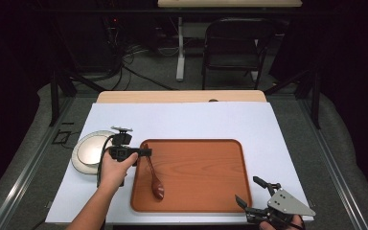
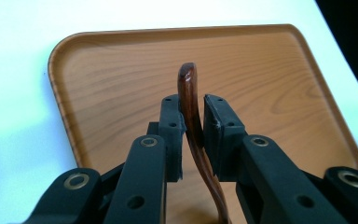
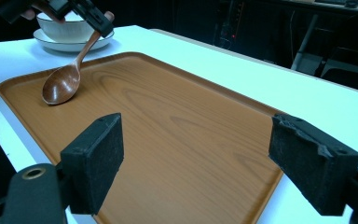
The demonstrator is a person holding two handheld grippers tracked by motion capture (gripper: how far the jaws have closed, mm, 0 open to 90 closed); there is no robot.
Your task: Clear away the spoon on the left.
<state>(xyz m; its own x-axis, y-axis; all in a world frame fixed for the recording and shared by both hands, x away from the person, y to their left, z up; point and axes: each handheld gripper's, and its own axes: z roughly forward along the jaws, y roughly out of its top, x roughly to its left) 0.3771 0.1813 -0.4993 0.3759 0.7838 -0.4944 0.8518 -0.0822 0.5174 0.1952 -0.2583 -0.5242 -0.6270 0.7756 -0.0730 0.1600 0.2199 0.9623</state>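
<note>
- The wooden spoon (image 1: pixel 154 178) is lying at the left end of the tray (image 1: pixel 206 163), its bowl touching the tray floor and its handle rising up and away toward the far-left corner;
- The left gripper (image 2: pixel 192 122) is clamping the handle near its tip, jaws narrow on the wood;
- To do this step well, I judge it is worth keeping the grip square; the curved handle could twist;
- The right gripper (image 1: pixel 254 191) is hovering at the tray's near right corner, jaws wide and holding nothing;
- A bowl on a plate (image 1: pixel 87 152) is sitting on the bench, left of the tray.
</note>
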